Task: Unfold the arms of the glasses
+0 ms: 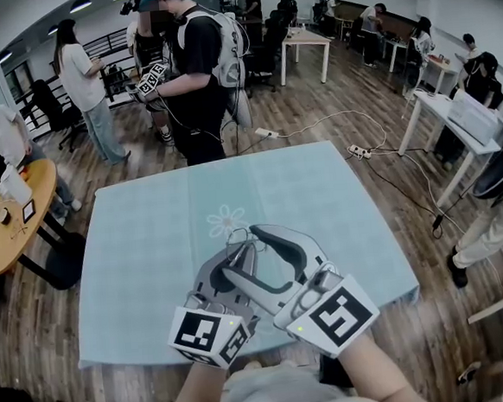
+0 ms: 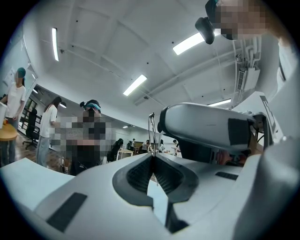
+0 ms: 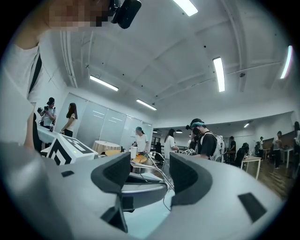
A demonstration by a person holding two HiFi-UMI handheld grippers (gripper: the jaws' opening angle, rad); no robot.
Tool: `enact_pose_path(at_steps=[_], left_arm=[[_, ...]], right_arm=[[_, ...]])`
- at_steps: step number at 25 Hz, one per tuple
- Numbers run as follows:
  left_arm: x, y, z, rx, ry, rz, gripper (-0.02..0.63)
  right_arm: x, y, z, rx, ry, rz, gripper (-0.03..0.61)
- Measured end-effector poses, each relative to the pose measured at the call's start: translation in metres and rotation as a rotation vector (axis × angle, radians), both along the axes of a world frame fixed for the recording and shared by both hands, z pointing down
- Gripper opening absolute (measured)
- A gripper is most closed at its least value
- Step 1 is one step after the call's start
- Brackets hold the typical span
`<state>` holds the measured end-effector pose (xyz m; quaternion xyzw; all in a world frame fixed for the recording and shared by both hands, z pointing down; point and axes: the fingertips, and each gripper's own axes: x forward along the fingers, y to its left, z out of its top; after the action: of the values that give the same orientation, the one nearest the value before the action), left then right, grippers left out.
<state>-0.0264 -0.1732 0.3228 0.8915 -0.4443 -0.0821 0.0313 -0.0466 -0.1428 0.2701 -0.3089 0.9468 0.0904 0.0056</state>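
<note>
Thin wire-framed glasses (image 1: 235,237) hang in the air above the light blue table (image 1: 143,256). My left gripper (image 1: 236,254) is shut on them; in the left gripper view its pads meet and the wire of the glasses (image 2: 151,123) sticks up out of my left gripper (image 2: 152,158). My right gripper (image 1: 247,260) crosses close over the left one with its jaws standing wide apart. In the right gripper view a thin arm of the glasses (image 3: 157,172) runs between the pads of my right gripper (image 3: 150,171), and neither pad presses on it.
A flower print (image 1: 225,219) marks the tablecloth under the grippers. A person with a backpack (image 1: 197,79) stands just past the table's far edge, with others behind. A round wooden table (image 1: 14,219) is at the left, white desks (image 1: 462,118) at the right, and cables (image 1: 351,149) lie on the floor.
</note>
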Motion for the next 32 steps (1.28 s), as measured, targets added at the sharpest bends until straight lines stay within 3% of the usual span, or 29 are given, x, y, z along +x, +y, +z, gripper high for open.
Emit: enact_pose_path(at_steps=[23, 32], left_arm=[[-0.021, -0.012, 0.007, -0.045, 0.098, -0.038, 0.009], [-0.036, -0.017, 0.008, -0.062, 0.125, -0.066, 0.009]], right_arm=[[0.041, 0.010, -0.002, -0.015, -0.051, 0.077, 0.239], [0.066, 0.003, 0.009, -0.047, -0.065, 0.157, 0.136]])
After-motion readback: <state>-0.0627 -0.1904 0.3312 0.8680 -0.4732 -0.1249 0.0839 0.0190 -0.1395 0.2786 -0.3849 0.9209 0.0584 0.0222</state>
